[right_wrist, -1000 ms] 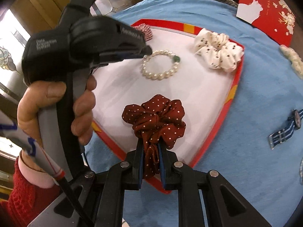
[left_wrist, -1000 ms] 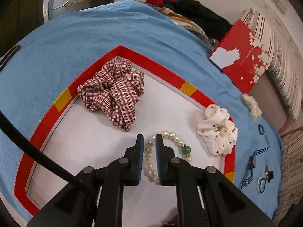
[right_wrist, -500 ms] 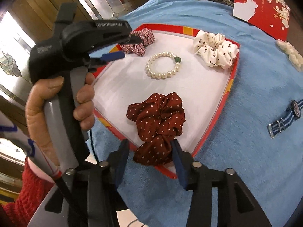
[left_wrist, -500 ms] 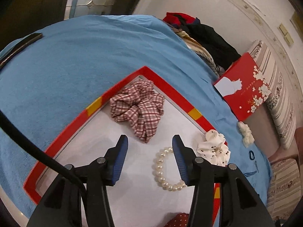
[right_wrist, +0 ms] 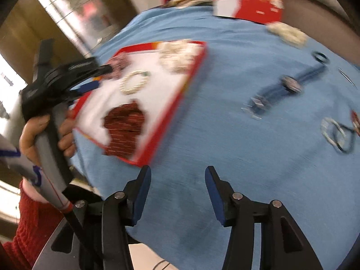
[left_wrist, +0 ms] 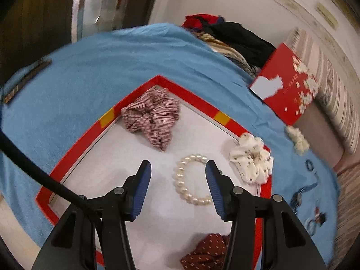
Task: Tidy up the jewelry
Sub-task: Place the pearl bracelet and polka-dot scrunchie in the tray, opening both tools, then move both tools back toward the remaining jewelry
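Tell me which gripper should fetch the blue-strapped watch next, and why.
Right. The right gripper is open, empty and over the blue cloth facing the watch. The left gripper is open over the tray, above the pearl bracelet.

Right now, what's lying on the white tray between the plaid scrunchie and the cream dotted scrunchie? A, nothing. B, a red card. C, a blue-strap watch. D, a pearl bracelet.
D: the pearl bracelet lies on the tray, with the plaid scrunchie behind it and the cream scrunchie beside it.
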A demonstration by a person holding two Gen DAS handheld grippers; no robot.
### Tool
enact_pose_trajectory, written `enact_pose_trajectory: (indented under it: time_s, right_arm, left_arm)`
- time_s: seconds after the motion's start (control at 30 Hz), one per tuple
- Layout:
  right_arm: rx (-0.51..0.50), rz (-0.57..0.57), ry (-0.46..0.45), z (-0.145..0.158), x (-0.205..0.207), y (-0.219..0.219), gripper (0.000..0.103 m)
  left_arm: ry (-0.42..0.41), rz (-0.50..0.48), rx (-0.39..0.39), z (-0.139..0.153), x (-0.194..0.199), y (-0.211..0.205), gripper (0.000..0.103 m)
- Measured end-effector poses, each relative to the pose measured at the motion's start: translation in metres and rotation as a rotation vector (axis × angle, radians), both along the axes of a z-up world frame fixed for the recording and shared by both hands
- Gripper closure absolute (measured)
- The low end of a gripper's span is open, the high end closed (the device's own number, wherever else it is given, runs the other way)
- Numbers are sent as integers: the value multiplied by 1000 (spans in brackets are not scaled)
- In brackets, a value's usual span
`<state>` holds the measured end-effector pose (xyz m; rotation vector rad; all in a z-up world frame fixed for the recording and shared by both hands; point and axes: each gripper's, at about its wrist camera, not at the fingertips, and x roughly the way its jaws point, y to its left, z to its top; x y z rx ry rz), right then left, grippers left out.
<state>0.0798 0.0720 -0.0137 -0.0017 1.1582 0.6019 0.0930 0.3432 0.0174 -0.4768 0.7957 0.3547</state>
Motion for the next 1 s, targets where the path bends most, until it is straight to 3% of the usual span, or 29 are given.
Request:
enact_pose_trajectory:
  time_s: [0.23, 0.4, 0.67, 1.0]
  right_arm:
    - [-20, -169, 1, 0, 0, -74, 49]
    - [-26, -233, -3, 1, -5, -103, 49]
    - [-39, -247, -33, 0, -14, -114, 47]
    - [-49, -249, -82, 4, -24, -121, 45]
  left_arm:
    - [-22, -147, 141, 14, -7, -66, 53]
    - [33, -250, 182, 10, -9, -107, 53]
    - [121, -271, 134, 6, -40, -123, 53]
    - [176, -280, 232, 15, -69, -148, 53]
